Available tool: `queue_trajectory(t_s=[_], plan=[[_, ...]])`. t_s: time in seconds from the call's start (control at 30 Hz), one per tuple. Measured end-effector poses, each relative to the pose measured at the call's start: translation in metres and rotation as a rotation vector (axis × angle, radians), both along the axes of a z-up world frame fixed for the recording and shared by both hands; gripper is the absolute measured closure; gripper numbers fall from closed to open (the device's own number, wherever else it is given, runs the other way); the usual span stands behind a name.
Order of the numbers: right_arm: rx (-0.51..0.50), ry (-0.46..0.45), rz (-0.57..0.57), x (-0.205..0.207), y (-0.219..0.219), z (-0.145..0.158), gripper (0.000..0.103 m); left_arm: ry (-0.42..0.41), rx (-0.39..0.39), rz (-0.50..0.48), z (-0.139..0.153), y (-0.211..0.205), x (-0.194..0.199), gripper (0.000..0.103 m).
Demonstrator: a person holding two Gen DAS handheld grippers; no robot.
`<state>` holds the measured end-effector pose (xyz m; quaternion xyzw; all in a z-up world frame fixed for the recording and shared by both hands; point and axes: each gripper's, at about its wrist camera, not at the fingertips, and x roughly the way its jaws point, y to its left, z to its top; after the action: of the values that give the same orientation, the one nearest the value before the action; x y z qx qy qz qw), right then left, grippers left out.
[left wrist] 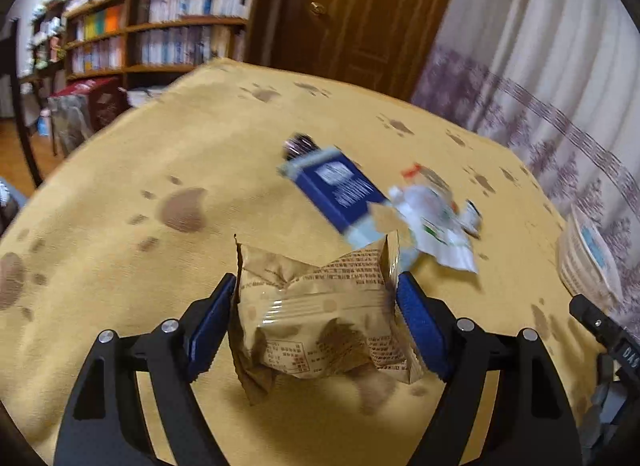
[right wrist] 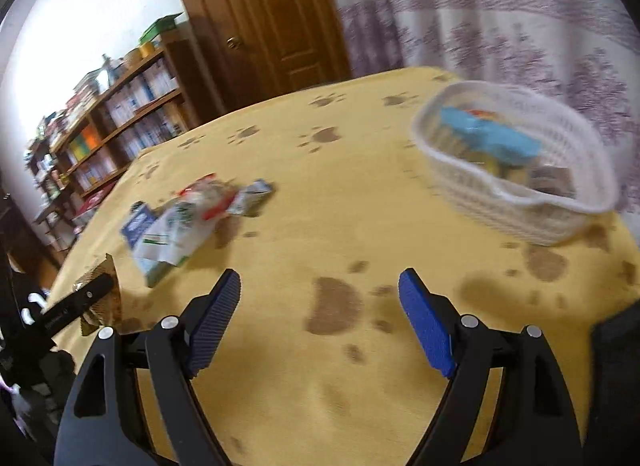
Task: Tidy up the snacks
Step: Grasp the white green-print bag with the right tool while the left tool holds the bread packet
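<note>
Right, my left tool (left wrist: 316, 294) has its blue pads clamped on a crinkled tan foil snack packet (left wrist: 320, 322), which is off the bench (left wrist: 120, 225) with its yellow paw-print cloth. Beyond it lie a dark blue carton (left wrist: 340, 189) and a white wrapped snack (left wrist: 436, 221), touching each other. My right tool (right wrist: 320, 286) stands wide open with nothing between its pads, over bare cloth. Off to its right sits a white woven plastic basket (right wrist: 516, 213) with a light blue packet (right wrist: 488, 137) inside, well apart from the loose pile.

Yellow paw-print table (right wrist: 320, 193), white basket (right wrist: 516, 209), loose snack packs (right wrist: 180, 225)
</note>
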<state>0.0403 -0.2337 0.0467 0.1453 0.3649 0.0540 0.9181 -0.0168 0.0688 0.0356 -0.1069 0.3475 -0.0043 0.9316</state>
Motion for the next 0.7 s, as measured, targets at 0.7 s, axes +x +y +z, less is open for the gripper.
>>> queue_trajectory(t_s=[0.7], plan=[[0.228, 0.195, 0.209, 0.117, 0.104, -0.004, 0.02, -0.02, -0.024, 0.061, -0.002, 0.018, -0.006, 0.024]])
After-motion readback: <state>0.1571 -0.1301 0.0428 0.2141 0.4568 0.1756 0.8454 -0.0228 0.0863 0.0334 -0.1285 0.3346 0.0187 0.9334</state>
